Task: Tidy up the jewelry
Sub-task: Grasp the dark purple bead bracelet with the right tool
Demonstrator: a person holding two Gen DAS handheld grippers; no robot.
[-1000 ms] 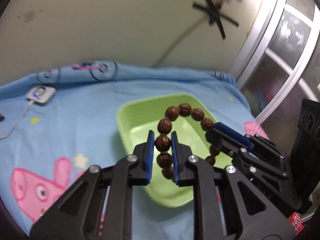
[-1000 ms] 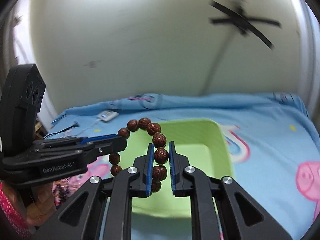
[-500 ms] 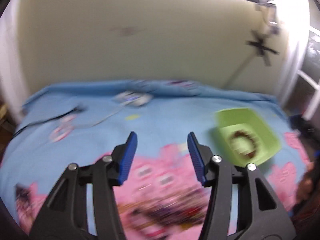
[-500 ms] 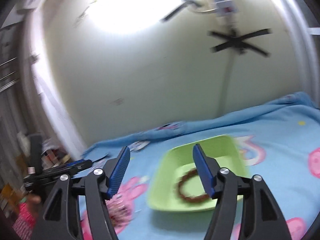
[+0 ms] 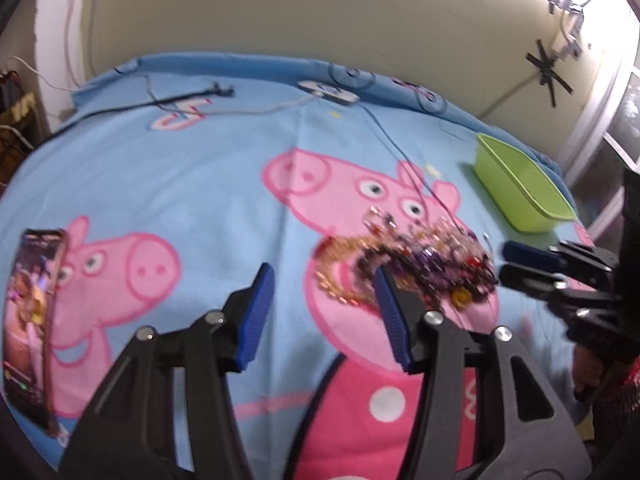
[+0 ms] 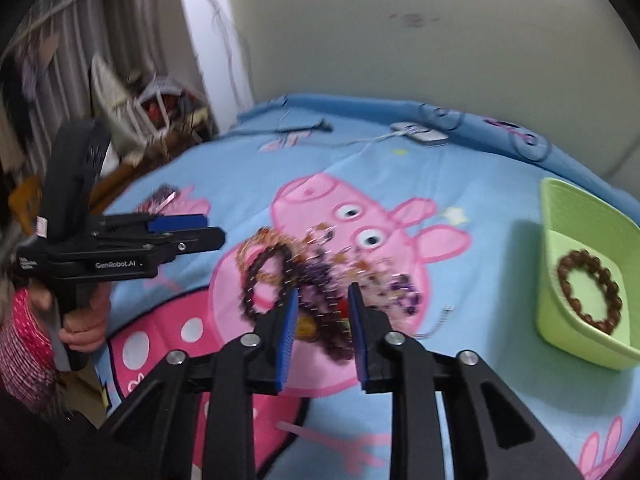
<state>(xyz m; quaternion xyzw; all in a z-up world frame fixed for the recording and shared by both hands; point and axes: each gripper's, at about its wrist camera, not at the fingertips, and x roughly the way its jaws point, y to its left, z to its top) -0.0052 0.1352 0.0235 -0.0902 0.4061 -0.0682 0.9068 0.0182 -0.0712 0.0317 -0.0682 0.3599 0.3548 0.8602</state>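
While the brown bead bracelet (image 6: 588,291) lies in the green tray (image 6: 576,344), the jewelry pile (image 6: 320,276) lies well left of it, directly ahead of the nearer right hand-held gripper (image 6: 322,322), jaws closing, part-open, empty.

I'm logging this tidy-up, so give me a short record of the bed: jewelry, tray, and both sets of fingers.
surface: blue cartoon-pig bedsheet
loose jewelry: tangled pile mid-sheet
green tray: right of pile, holds brown bead bracelet
phone: on sheet, far from pile
left gripper: fingers apart, just opened, nothing between
right gripper: fingers at the pile, just closing, gap showing
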